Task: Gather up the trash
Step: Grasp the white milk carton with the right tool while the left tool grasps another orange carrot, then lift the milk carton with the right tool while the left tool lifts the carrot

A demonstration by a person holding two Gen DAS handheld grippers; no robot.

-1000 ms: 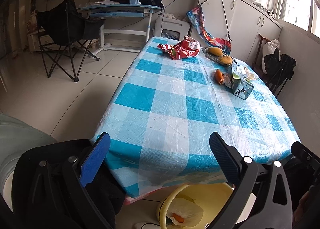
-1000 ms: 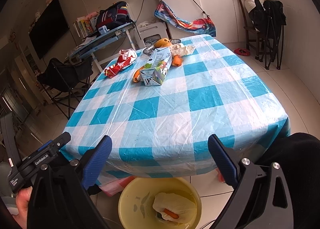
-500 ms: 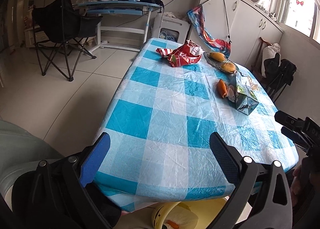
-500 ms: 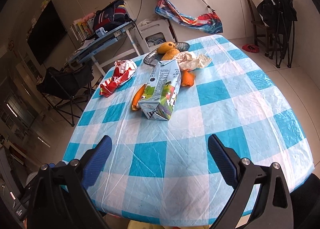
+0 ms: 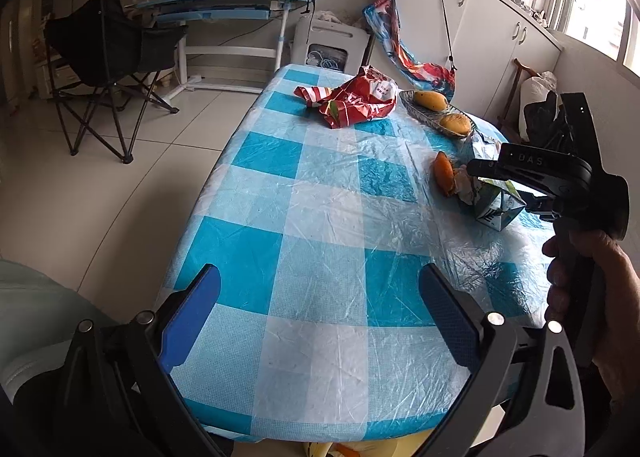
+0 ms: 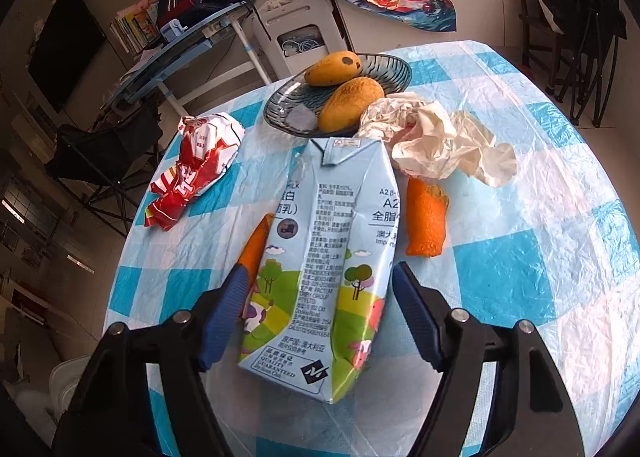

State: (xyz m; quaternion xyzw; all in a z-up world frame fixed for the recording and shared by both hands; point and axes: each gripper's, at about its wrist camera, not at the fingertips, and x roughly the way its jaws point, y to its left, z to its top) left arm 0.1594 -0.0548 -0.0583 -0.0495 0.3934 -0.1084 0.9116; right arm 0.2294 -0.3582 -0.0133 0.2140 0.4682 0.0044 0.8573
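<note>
With the right gripper [image 6: 318, 311] spread wide astride the lying pale-blue milk carton [image 6: 320, 257], close squarely across its body, sparing the orange peel [image 6: 252, 247] alongside.

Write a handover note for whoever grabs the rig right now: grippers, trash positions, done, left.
Right gripper: open, fingers either side of the milk carton, not yet closed on it.
Left gripper: open, empty, over the near end of the table.
Trash on the table: carton lying flat, orange peels on both sides of it, crumpled paper behind it, red wrapper to the left.
Mangoes sit on a plate; probably not trash.
Done: nothing lifted off the table now.
Left: close on the carton and bin it, then peels, paper, wrapper.
</note>
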